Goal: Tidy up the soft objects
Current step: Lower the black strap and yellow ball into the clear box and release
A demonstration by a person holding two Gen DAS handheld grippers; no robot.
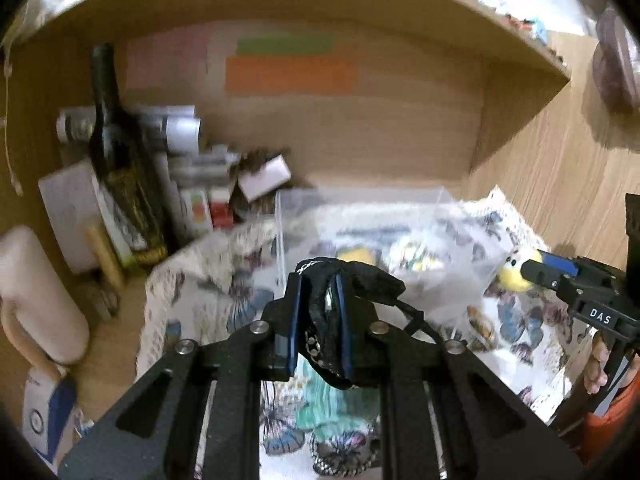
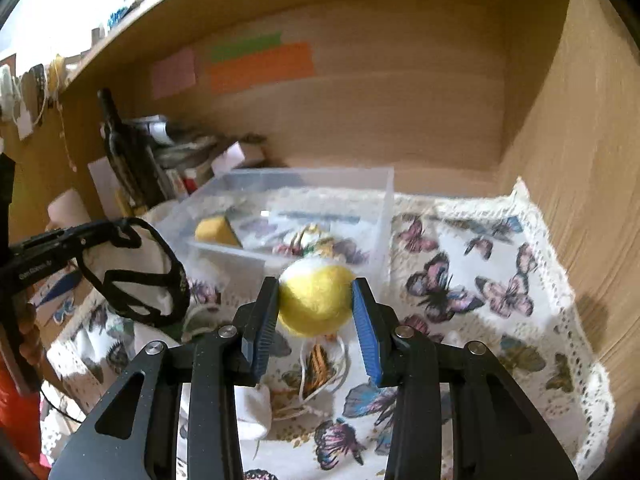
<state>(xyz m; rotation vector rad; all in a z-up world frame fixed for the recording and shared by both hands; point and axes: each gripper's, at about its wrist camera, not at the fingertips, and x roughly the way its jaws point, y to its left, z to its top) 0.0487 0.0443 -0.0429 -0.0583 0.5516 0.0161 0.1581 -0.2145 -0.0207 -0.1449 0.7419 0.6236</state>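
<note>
My left gripper (image 1: 319, 280) is shut on a black strappy fabric piece (image 1: 326, 320), held above the butterfly-print cloth (image 1: 520, 320); in the right wrist view it (image 2: 132, 276) hangs from the left gripper at the left. My right gripper (image 2: 316, 300) is shut on a yellow and white plush ball (image 2: 314, 300), held above the cloth just before the clear plastic box (image 2: 384, 200). In the left wrist view the ball (image 1: 516, 270) is at the right. The box holds a yellow sponge (image 2: 216, 232) and other soft items. A teal cloth (image 1: 332, 404) lies under the left gripper.
A dark bottle (image 1: 116, 152), stacked boxes and papers (image 1: 192, 184) crowd the back left of the wooden alcove. A pale cylinder (image 1: 36, 296) stands at the far left. Wooden walls (image 2: 580, 160) close the right side. A white sock (image 2: 252, 412) and string lie on the cloth.
</note>
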